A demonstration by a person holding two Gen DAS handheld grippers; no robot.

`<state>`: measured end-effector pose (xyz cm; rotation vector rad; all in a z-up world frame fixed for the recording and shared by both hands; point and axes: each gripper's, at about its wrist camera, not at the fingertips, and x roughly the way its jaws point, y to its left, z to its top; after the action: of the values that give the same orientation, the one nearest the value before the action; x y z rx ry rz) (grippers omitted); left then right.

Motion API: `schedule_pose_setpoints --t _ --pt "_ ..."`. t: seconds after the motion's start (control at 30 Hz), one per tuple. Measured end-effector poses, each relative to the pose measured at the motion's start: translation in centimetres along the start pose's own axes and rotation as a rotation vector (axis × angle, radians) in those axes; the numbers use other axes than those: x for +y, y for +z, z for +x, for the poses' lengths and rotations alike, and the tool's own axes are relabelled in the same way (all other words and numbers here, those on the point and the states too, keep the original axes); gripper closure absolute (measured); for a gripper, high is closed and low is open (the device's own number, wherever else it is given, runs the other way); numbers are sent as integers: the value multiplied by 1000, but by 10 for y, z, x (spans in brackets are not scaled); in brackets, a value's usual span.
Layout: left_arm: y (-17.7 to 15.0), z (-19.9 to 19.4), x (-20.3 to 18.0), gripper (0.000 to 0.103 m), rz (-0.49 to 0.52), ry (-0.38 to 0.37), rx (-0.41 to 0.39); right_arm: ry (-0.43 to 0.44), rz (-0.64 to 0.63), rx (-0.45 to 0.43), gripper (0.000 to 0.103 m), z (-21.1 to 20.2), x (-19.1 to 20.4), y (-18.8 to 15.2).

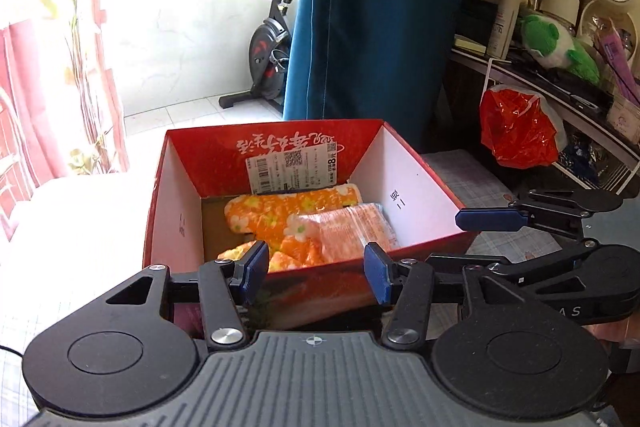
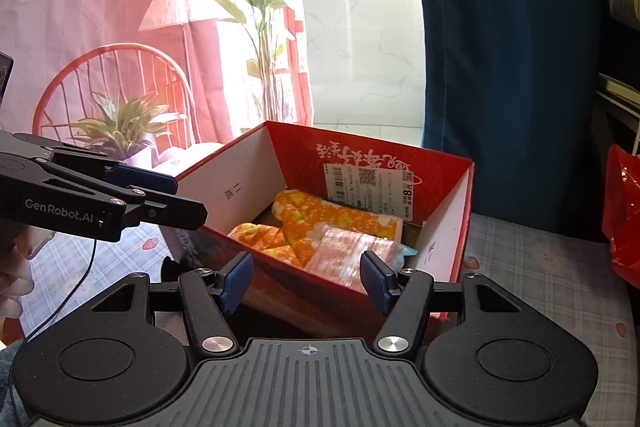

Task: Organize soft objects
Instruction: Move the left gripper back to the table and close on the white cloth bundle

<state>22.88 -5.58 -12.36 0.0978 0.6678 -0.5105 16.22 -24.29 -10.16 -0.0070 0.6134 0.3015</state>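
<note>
Box: open red cardboard box with white inner walls (image 1: 404,187), standing on a checked cloth surface (image 2: 552,267); top fully open, so soft goods can drop straight in from above.
Contents, cloth: orange fabric piece with white and yellow flowers (image 1: 280,215), lying crumpled on the box floor towards the far wall; it looks dropped rather than folded.
Contents, packet: clear plastic-wrapped orange and white soft pack (image 1: 352,231), resting on the near part of the flowered fabric, close to the near wall and the right-hand inner wall in the left wrist view.
Label: white printed sticker with barcode (image 1: 294,169) on the far inner wall; no part in the job.
Left gripper (image 1: 316,277): blue pads parted about halfway, nothing between them; poised just outside the near rim, angled down into the box.
Right gripper (image 2: 307,279): likewise half parted and empty, aimed at the near corner from the other side.
Reading: both tools are free and outside the box, so the two items seem already stowed.
Still loose: green and white plush toy (image 1: 560,47) on the cluttered shelf (image 1: 560,95) to the right, well apart from the box; probably the next soft thing to fetch.
</note>
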Motion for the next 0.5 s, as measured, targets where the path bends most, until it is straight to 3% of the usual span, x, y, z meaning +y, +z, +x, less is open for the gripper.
schedule_pose_setpoints --t 0.5 --pt "-83 -63 11 48 -31 10 66 69 -5 68 47 -51 55 -68"
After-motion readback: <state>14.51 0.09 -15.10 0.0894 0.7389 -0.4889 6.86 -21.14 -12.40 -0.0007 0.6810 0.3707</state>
